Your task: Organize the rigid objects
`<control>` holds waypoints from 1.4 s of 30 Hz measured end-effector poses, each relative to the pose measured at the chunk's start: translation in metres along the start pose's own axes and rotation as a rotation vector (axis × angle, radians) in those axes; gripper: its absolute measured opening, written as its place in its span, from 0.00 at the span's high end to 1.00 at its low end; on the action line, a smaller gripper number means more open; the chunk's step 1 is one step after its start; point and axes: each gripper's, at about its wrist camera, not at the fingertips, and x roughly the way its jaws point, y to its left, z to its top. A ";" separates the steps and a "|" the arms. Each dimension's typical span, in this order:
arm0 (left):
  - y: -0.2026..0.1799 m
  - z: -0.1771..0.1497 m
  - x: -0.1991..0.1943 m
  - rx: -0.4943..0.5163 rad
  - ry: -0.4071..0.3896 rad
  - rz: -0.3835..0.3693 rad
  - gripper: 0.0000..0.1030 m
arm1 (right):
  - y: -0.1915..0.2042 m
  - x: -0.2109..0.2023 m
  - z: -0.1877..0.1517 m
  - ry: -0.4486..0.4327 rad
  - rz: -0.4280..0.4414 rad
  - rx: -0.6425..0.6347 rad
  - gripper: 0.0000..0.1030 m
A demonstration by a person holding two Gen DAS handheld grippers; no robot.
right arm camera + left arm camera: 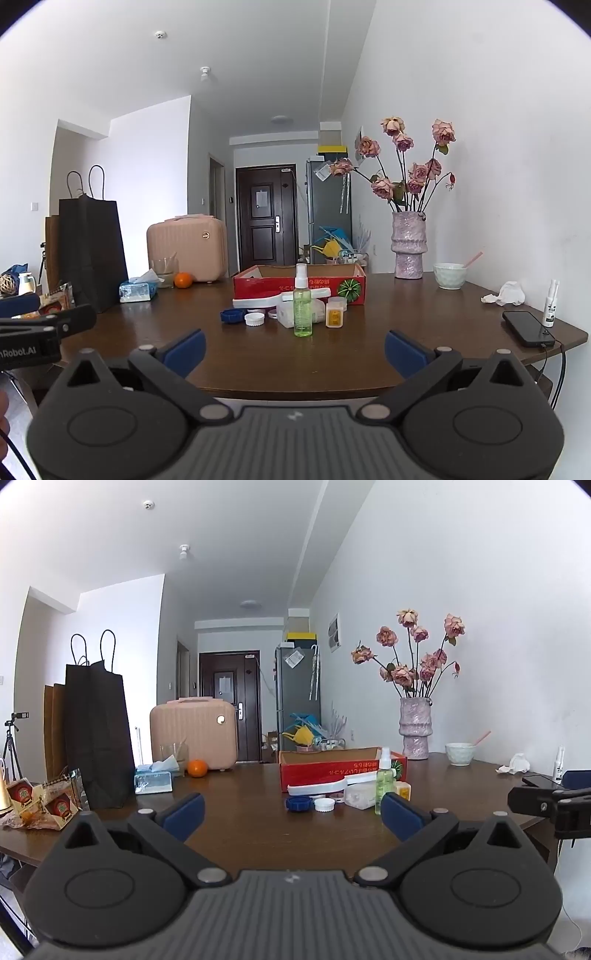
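Left wrist view: my left gripper [291, 814] hangs over the near edge of the brown desk [240, 812], blue fingers [183, 814] spread wide, nothing between them. Right wrist view shows my right gripper [295, 349] in the same posture, fingers [404, 350] wide and empty. Task items sit in a cluster mid-desk, just in front of the red cardboard box [299, 286]: green spray bottle [303, 308] upright and nearest, clear plastic container [286, 314] touching behind it, small yellow-labelled box [334, 315] just to its right, white cap [254, 318] and blue cap [232, 316] side by side to the left, long white tray [273, 299] against the box wall. Black phone [526, 328] lies at the far right edge.
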 end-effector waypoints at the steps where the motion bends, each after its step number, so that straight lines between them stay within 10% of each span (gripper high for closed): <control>1: 0.000 0.000 0.000 0.005 -0.015 -0.001 0.00 | -0.001 0.000 0.000 0.001 0.000 0.004 0.00; 42: -0.002 0.000 -0.002 0.035 -0.019 -0.011 0.00 | -0.003 0.001 -0.001 0.010 0.003 0.010 0.00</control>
